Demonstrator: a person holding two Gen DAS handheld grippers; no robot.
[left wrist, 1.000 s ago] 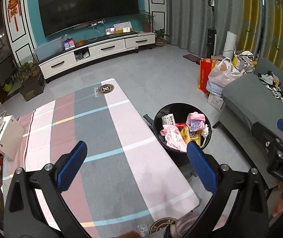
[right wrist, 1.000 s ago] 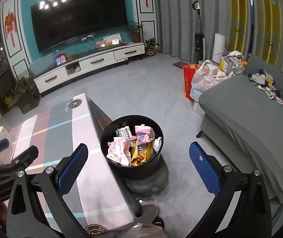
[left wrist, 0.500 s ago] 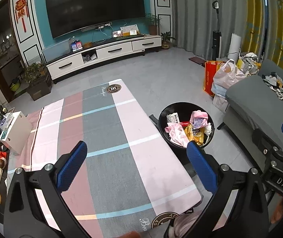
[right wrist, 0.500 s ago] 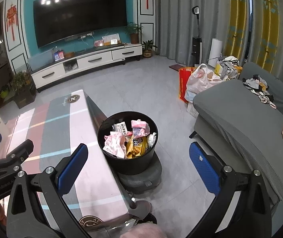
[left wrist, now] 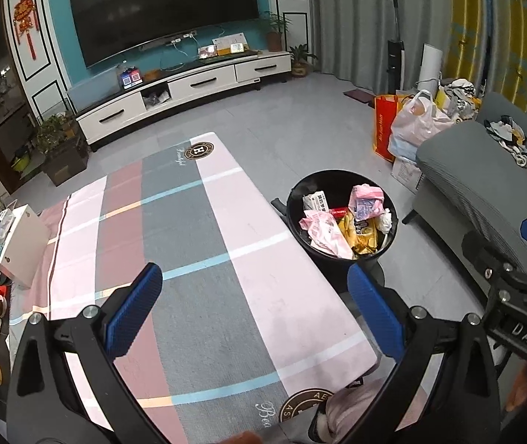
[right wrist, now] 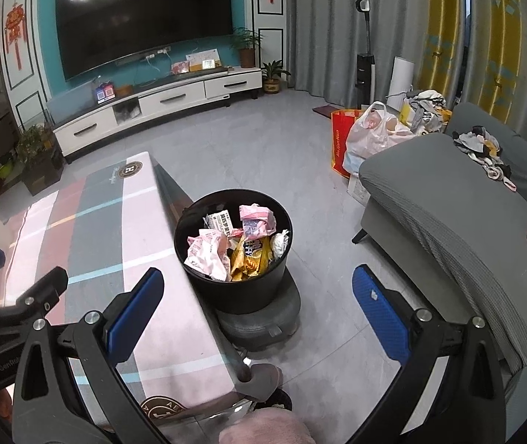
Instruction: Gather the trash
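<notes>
1. The left gripper (left wrist: 254, 310) hangs above the table (left wrist: 174, 229), released, its blue fingers (left wrist: 134, 309) spread wide with nothing between them.
2. The right gripper (right wrist: 256, 309) is released too, jaws wide apart and holding nothing, above the table's right edge and the floor (right wrist: 263, 148).
3. A black bin (right wrist: 233, 255) stands on the floor just beside the table's right edge, on a dark round base (right wrist: 263, 318).
4. The trash (right wrist: 233, 244) lies inside the bin: pink wrappers (right wrist: 208, 251), a yellow snack bag (right wrist: 250, 259) and a white printed pack (right wrist: 222, 220), piled close to the rim.
5. The table carries a striped pink, grey and rust cloth.
6. A grey sofa (right wrist: 448, 214) sits to the right of the bin, with bags (right wrist: 370, 137) at its far end.
</notes>
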